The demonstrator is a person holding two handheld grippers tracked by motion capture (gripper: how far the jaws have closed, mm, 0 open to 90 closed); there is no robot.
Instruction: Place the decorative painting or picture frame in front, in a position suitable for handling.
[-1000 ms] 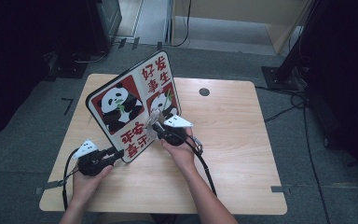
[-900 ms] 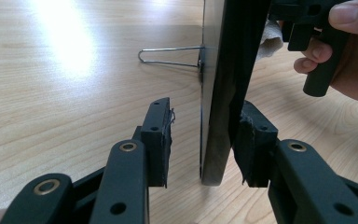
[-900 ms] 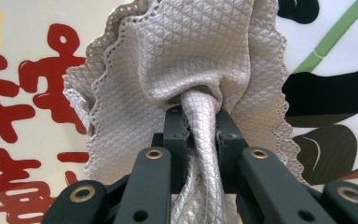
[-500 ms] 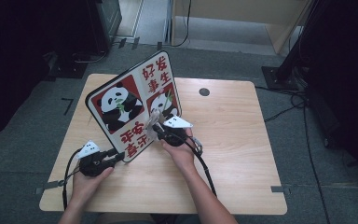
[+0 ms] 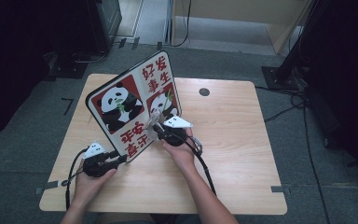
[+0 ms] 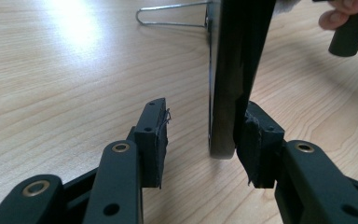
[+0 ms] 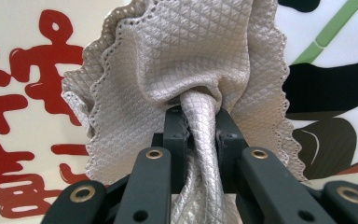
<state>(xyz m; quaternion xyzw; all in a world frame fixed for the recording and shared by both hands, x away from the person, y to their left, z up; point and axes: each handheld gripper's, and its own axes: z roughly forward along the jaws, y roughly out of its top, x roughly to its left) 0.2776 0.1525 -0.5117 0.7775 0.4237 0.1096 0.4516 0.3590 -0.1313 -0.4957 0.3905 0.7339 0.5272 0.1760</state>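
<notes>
A light wooden table [image 5: 233, 154] bears an upright panda-printed board with red characters [image 5: 133, 107], propped on a wire stand [image 6: 170, 14]. The right gripper [image 7: 200, 123], clenched on a bunched grey waffle-weave cloth [image 7: 191, 60], presses it to the board's face. The left gripper [image 6: 205, 140], jaws just easing apart, straddles the board's lower edge, one pad touching.

Right claw [image 7: 200, 122] pinching a bunched grey quilted cloth [image 7: 186, 60] with scalloped edges, cloth fanned out against the panda board [image 7: 23, 93], red characters left, green bamboo stalk upper right
</notes>
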